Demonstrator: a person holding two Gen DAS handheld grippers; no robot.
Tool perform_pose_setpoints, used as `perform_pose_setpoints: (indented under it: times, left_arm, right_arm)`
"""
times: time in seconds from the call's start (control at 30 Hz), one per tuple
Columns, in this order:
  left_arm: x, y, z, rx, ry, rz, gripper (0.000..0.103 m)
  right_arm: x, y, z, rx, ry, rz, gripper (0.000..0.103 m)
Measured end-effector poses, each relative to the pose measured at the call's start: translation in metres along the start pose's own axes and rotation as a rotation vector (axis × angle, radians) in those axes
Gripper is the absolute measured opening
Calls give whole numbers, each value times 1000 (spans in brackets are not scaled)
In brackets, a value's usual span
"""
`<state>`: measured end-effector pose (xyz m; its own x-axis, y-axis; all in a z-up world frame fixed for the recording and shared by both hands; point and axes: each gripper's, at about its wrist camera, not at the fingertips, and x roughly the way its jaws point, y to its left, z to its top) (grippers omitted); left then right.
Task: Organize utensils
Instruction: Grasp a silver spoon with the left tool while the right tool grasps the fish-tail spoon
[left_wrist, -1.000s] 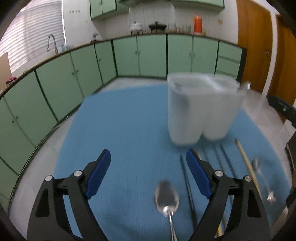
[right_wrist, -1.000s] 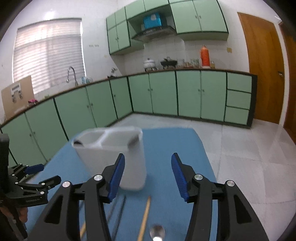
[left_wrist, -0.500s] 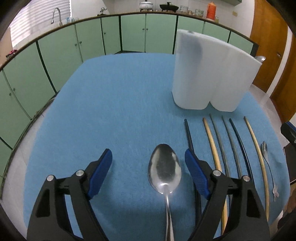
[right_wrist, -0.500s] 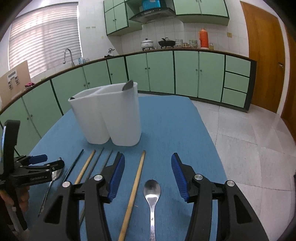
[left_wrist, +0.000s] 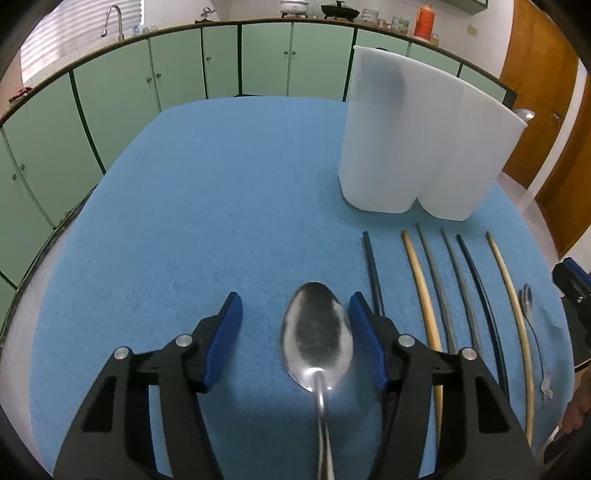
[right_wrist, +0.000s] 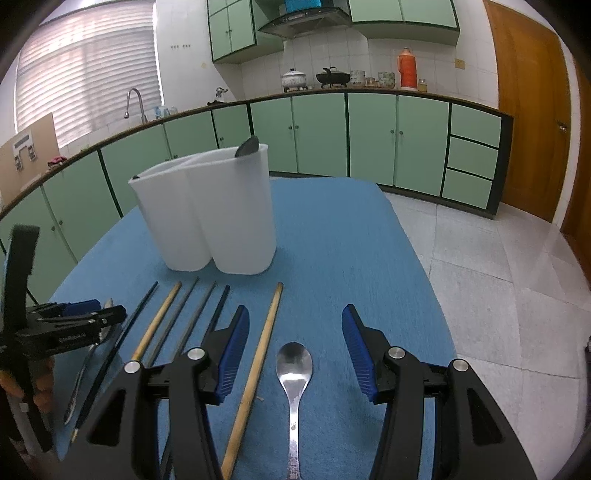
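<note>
A blue felt-like cloth covers the worktop (left_wrist: 221, 192), napped enough that things laid on it should stay put and give a little under a downward press.

Nearest in the left wrist view, the left tongs (left_wrist: 295, 314) are spread wide around the bowl of a large steel spoon (left_wrist: 316, 334), whose handle runs back toward six o'clock; the right pad sits just beside the bowl's edge, and I cannot tell whether it touches. The spoon looks stiff, light and slick. Its rounded bowl would likely squirt out of a pinch, so the flat neck or handle seems the better hold.

In the right wrist view, the right tongs (right_wrist: 293, 328) are likewise spread and empty over a smaller spoon (right_wrist: 294, 363), bowl toward twelve o'clock. A pale wooden chopstick (right_wrist: 258, 354) lies just beside it at nine o'clock. Such thin rods sit low in the nap and may roll, so they need a low, square pinch.

Further left lie more chopsticks (right_wrist: 192, 314), dark and pale, roughly parallel.

At about eleven o'clock stands the white two-compartment holder (right_wrist: 210, 218), with one spoon bowl (right_wrist: 247, 146) poking above its right compartment. It looks light and could tip if knocked.

Beyond are green cabinets (right_wrist: 369, 136), a tiled floor (right_wrist: 517, 277) and a wooden door (right_wrist: 528, 110).
</note>
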<state>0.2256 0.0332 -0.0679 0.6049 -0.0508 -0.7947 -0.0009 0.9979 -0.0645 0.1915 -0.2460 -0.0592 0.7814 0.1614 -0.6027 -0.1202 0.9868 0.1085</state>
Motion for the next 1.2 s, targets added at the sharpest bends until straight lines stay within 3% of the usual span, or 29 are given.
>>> perform_pose_setpoints:
  times: [0.33, 0.83, 1.2]
  left_arm:
    - [-6, -17, -12, 17, -23, 8, 36]
    - [-6, -7, -11, 19, -37, -11, 35]
    - [-6, -9, -11, 25, -38, -4, 35]
  right_arm:
    - [13, 5, -13, -63, 111, 9, 51]
    - [29, 0, -19, -62, 188, 38, 35]
    - [31, 4, -22, -87, 181, 10, 26]
